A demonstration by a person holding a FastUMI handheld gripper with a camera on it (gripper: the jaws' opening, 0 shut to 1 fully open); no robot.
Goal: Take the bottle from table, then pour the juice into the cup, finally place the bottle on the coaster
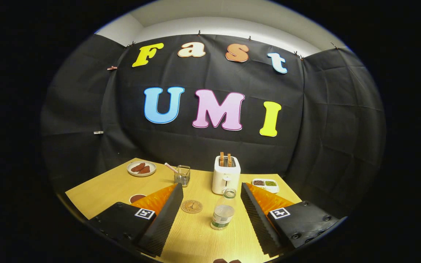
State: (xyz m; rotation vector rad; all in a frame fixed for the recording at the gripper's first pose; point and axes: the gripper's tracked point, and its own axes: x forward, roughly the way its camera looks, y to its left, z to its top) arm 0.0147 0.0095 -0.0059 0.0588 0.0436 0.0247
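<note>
While the tool (pixel 209 204) is held wide open above the bench (pixel 101 190), nothing is gripped between its fingers. A clear bottle (pixel 223 213) is seen upright on the bench between the fingers, nearer the right one and touched by neither. A round coaster (pixel 191 206) is located just beside the bottle, toward the left finger. Beyond the bottle, a white toaster (pixel 226 175) is positioned, flanked by a wire holder (pixel 182 175) and a plate (pixel 141 168).

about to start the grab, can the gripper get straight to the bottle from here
Probably yes: the gripper is open, and the bottle stands upright between its fingers on the table, nothing touching it.
</note>
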